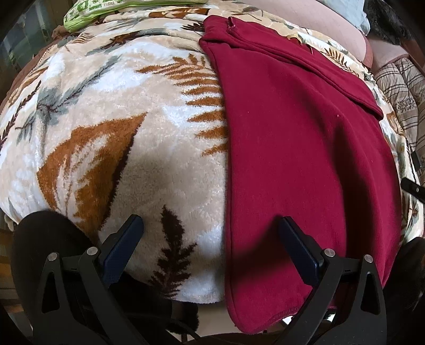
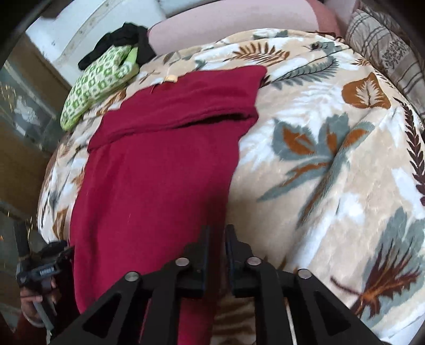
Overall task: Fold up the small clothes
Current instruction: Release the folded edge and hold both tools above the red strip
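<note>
A dark red garment (image 1: 300,138) lies folded lengthwise on a leaf-patterned blanket (image 1: 111,111), its near end hanging over the edge. It also shows in the right wrist view (image 2: 159,164). My left gripper (image 1: 211,225) is open and empty, its right finger over the garment's left part. My right gripper (image 2: 217,233) is nearly shut at the garment's right edge, with red cloth showing between the fingers.
A green patterned cloth (image 2: 101,79) and a black cloth (image 2: 127,34) lie at the blanket's far left. A pink cushion (image 2: 239,21) sits behind. A striped quilt (image 2: 385,53) lies at the far right. The left gripper's handle (image 2: 42,270) shows at lower left.
</note>
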A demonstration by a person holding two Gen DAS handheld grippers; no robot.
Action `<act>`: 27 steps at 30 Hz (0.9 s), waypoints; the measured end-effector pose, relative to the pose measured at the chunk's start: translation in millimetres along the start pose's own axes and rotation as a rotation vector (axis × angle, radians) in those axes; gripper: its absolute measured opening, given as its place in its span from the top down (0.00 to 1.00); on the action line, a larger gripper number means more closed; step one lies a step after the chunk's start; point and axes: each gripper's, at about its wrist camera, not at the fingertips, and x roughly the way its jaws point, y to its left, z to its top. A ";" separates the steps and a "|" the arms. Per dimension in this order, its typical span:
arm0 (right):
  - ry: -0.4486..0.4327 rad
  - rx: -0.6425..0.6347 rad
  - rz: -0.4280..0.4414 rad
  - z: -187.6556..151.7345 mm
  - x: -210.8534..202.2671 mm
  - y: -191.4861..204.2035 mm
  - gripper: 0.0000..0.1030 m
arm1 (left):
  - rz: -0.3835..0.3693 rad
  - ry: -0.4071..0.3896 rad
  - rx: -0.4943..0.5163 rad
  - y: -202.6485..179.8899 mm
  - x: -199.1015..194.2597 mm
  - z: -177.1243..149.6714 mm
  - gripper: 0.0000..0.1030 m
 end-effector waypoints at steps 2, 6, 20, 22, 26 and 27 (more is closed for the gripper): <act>0.008 0.021 0.048 -8.0 0.2 1.9 0.65 | -0.002 0.003 0.005 -0.3 0.1 -1.6 0.01; 0.029 0.056 0.099 -23.8 0.3 5.1 0.61 | -0.006 0.008 0.006 1.4 -1.2 -5.8 0.01; 0.086 0.065 0.079 -42.9 3.0 1.6 0.59 | -0.010 0.029 0.022 -0.3 -3.3 -15.0 0.01; 0.096 0.062 0.078 -44.8 2.6 2.4 0.59 | -0.013 0.037 0.037 -0.6 -4.4 -17.4 0.01; 0.112 0.068 0.083 -51.4 -0.8 -0.7 0.58 | -0.064 0.074 0.038 1.5 -5.0 -26.8 0.01; 0.121 0.073 0.091 -54.2 -1.3 -1.7 0.58 | -0.077 0.083 0.036 1.3 -4.5 -29.6 0.01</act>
